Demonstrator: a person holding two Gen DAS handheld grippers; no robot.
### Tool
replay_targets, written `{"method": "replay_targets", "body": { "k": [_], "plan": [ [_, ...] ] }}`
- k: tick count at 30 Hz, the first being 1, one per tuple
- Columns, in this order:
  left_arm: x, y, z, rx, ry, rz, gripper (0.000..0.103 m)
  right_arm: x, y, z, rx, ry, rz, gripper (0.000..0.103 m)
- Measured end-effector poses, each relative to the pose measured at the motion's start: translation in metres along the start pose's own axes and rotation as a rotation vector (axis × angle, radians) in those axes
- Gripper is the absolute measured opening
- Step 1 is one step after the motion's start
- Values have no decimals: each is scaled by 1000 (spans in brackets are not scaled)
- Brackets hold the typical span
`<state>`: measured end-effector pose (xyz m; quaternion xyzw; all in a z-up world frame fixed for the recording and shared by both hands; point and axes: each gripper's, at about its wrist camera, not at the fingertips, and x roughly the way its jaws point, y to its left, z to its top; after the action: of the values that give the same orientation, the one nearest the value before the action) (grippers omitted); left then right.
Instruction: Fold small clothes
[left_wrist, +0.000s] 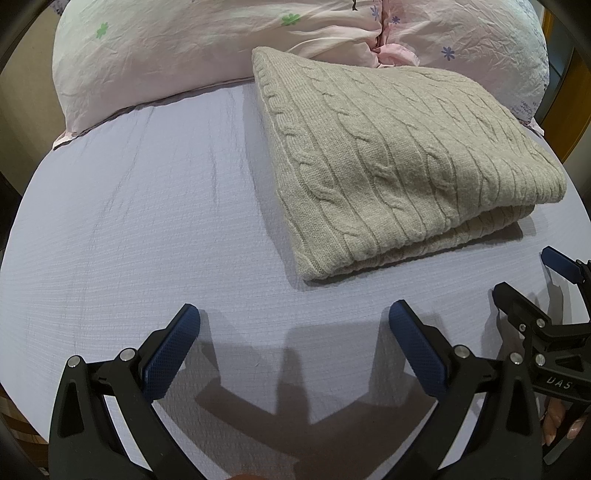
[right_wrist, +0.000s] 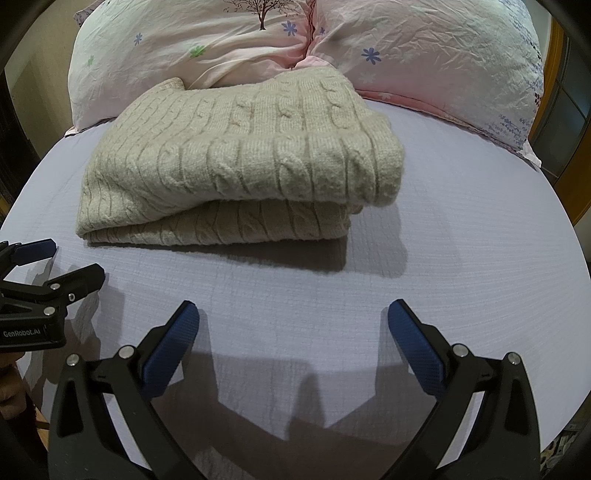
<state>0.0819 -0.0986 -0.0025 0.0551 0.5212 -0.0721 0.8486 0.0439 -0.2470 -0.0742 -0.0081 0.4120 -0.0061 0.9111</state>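
Note:
A beige cable-knit sweater (left_wrist: 399, 162) lies folded in a thick rectangle on the lilac bed sheet (left_wrist: 129, 221); it also shows in the right wrist view (right_wrist: 240, 166). My left gripper (left_wrist: 293, 321) is open and empty, just in front of the sweater's near edge. My right gripper (right_wrist: 293, 321) is open and empty, a little back from the sweater. The right gripper shows at the right edge of the left wrist view (left_wrist: 532, 277). The left gripper shows at the left edge of the right wrist view (right_wrist: 66, 258).
Two pink floral pillows (left_wrist: 166, 55) (right_wrist: 424, 62) lean at the head of the bed behind the sweater. A wooden bed frame (left_wrist: 569, 110) runs along the right side. The sheet (right_wrist: 461, 240) lies flat around the sweater.

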Motion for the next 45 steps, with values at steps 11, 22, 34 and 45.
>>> {"method": "replay_targets", "body": {
  "k": [11, 22, 34, 45],
  "plan": [
    [0, 0, 2, -1, 0, 0, 102, 0, 0, 0, -1, 0, 0, 101],
    [-1, -2, 3, -3, 0, 1, 102, 0, 0, 0, 0, 0, 0, 101],
    [-1, -2, 3, -4, 0, 1, 102, 0, 0, 0, -1, -2, 1, 101],
    [-1, -2, 2, -4, -1, 1, 102, 0, 0, -1, -1, -3, 1, 101]
  ]
}}
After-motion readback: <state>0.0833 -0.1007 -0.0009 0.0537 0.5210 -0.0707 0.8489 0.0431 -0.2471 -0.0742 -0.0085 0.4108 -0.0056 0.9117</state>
